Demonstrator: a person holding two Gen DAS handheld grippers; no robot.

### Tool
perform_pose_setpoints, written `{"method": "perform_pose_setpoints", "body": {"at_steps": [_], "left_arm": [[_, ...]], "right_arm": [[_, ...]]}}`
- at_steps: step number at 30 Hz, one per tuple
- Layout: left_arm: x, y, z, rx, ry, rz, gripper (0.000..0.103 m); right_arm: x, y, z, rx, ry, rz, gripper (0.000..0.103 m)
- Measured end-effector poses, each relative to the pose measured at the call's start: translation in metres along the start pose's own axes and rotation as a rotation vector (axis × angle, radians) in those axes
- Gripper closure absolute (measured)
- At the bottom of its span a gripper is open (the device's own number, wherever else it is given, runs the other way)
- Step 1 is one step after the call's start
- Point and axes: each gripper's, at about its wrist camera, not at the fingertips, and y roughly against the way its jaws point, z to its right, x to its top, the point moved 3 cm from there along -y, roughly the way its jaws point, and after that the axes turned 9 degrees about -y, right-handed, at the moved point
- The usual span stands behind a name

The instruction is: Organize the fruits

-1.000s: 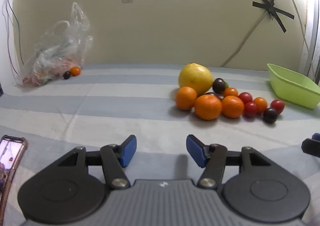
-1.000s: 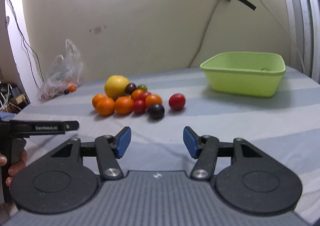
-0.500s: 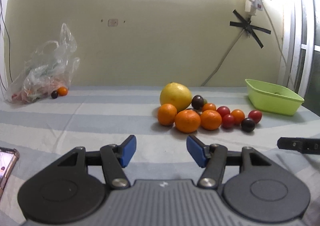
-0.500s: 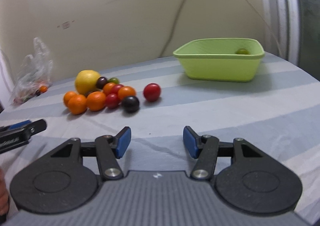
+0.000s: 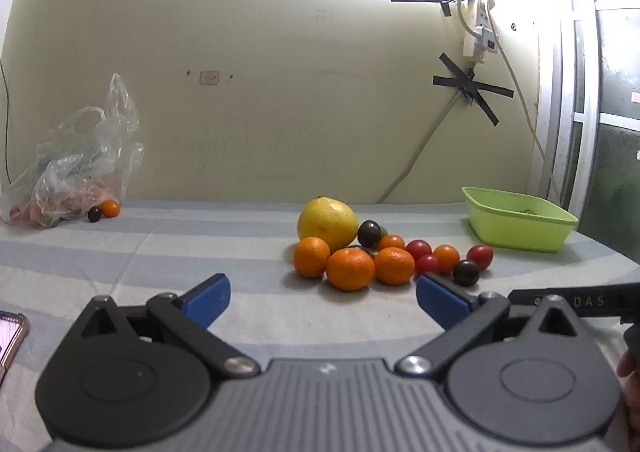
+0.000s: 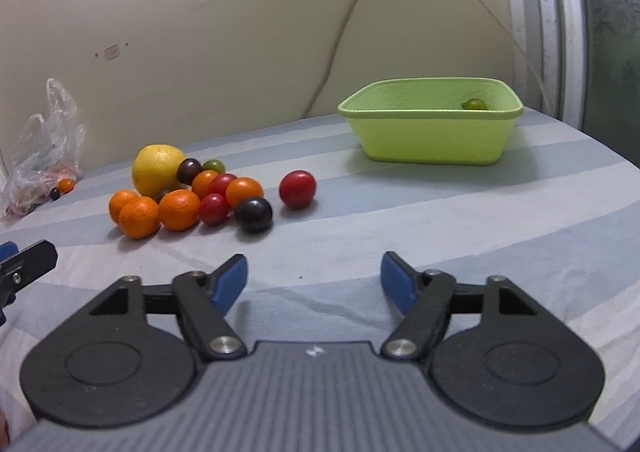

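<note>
Both the left gripper (image 5: 323,297) and right gripper (image 6: 314,281) have just been spread, nothing between; bare striped bench (image 6: 440,220) is seen ahead, fruit pile (image 6: 192,196) mid-left, green tub (image 6: 430,132) upper right.

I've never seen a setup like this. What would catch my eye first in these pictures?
Probably the bright pile of fruit on the striped cloth: a big yellow citrus at the back, oranges and small red, orange and dark tomatoes crowded in front. To its right stands a lime-green tub with one small green fruit inside. At the bottom of each view, blue-tipped grippers, left and right, stand open and empty.
</note>
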Motion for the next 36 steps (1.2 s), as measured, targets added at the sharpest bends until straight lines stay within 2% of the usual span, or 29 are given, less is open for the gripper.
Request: {"method": "perform_pose_setpoints", "body": {"at_steps": [4, 8, 13, 21, 27, 30, 36], "left_arm": [[0.001, 0.006, 0.004, 0.021, -0.023, 0.036, 0.0], [0.002, 0.009, 0.009, 0.064, -0.056, 0.052, 0.0], [0.004, 0.012, 0.018, 0.132, -0.12, 0.068, 0.0], [0.004, 0.009, 0.019, 0.203, -0.148, 0.035, 0.0], [0.003, 0.004, 0.018, 0.259, -0.167, 0.004, 0.0], [0.003, 0.002, 0.013, 0.249, -0.145, -0.015, 0.0], [0.003, 0.004, 0.01, 0.231, -0.123, 0.003, 0.0]], "right_arm": [[0.0, 0.001, 0.002, 0.023, -0.014, -0.003, 0.022], [0.001, -0.001, -0.001, 0.068, -0.007, -0.026, 0.008], [0.002, -0.001, 0.003, 0.131, -0.036, -0.04, 0.0], [0.006, 0.001, 0.019, 0.223, -0.161, -0.019, 0.0], [0.008, 0.001, 0.019, 0.234, -0.173, -0.02, 0.0], [0.008, 0.001, 0.023, 0.252, -0.196, -0.017, 0.0], [0.009, 0.002, 0.029, 0.286, -0.238, -0.011, 0.0]]}}
